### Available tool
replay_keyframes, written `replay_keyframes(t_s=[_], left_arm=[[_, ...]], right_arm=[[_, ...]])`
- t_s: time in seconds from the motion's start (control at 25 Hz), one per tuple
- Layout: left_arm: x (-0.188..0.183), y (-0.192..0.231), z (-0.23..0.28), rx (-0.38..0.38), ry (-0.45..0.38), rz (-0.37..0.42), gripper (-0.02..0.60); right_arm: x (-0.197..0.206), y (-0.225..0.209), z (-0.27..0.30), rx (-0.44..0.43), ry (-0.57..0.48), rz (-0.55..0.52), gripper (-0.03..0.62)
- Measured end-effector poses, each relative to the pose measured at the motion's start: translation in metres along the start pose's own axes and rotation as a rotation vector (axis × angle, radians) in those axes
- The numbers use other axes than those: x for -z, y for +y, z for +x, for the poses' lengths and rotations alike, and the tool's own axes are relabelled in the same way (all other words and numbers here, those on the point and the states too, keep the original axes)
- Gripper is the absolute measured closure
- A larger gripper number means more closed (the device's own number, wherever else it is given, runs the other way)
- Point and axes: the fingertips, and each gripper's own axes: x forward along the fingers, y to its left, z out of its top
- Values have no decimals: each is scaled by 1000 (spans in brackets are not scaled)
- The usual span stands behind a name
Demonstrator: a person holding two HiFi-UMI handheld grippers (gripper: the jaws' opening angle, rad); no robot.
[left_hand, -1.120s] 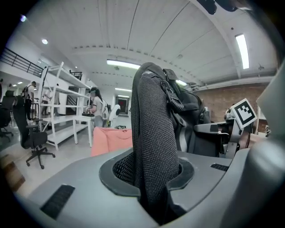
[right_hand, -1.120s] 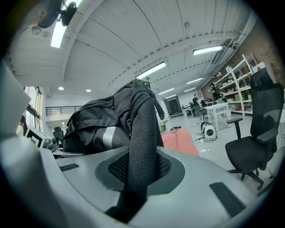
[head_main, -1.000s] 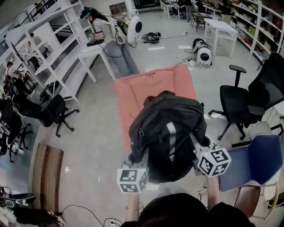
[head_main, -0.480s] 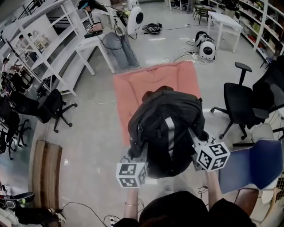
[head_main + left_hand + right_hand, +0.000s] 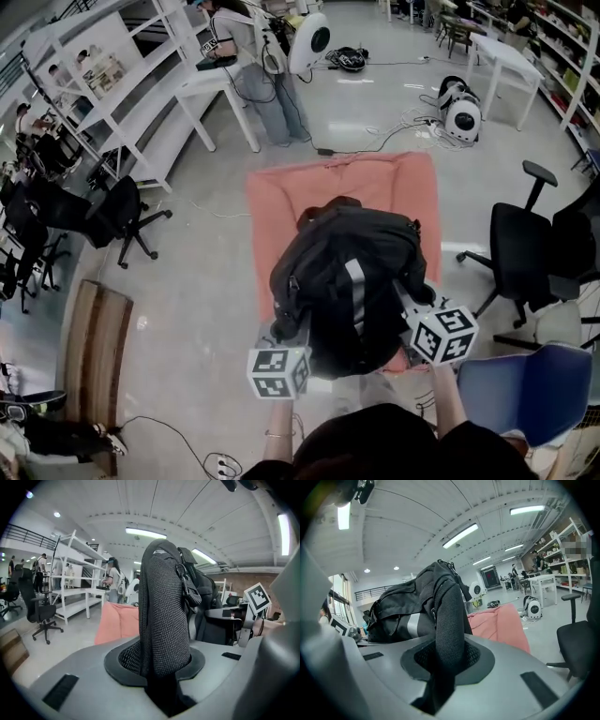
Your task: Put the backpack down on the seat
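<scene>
Well, backpack (image 5: 349, 281): one, black with one pale stripe down its middle, hanging between the left gripper (image 5: 287, 330) and the right gripper (image 5: 409, 300) over the near half of the seat (image 5: 309, 192); whether its bottom touches the cushion cannot be told.
seat: one, a flat salmon-pink cushion on the grey floor, its far half bare.
shoulder straps: two, black mesh, one in each gripper, namely the left strap (image 5: 164, 606) and the right strap (image 5: 450, 616).
left gripper: jaws clamped on the left strap, which rises straight out of them to the pack.
right gripper: jaws clamped on the right strap, which curves up and over to the pack.
marker cubes: two, one per gripper, both at the near edge of the backpack in the head view.
black swivel chairs: one left of the seat (image 5: 120, 217) and one right of it (image 5: 525, 246); others at the frame edges are too cut off to count.
blue chair (image 5: 525, 389): one, just right of the right gripper.
white tables: two, a near table (image 5: 211, 89) and a far table (image 5: 506, 56).
standing person (image 5: 258, 66): one beside the near table.
white rounded devices: two, on the floor beyond the seat (image 5: 309, 39) (image 5: 461, 114).
wooden bench (image 5: 92, 352): one, at the left.
</scene>
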Motion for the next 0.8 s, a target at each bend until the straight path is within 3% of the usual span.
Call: replay_keyframes(t_s=[0.44,0.8], left_arm=[[-2,30,57,-113,22,-91,468],[40,52,97,-143,97,-153,468]], right_arm=[[-8,-29,83,-110,89,-24,533],[33,-48,131,-136,180,-6,533]])
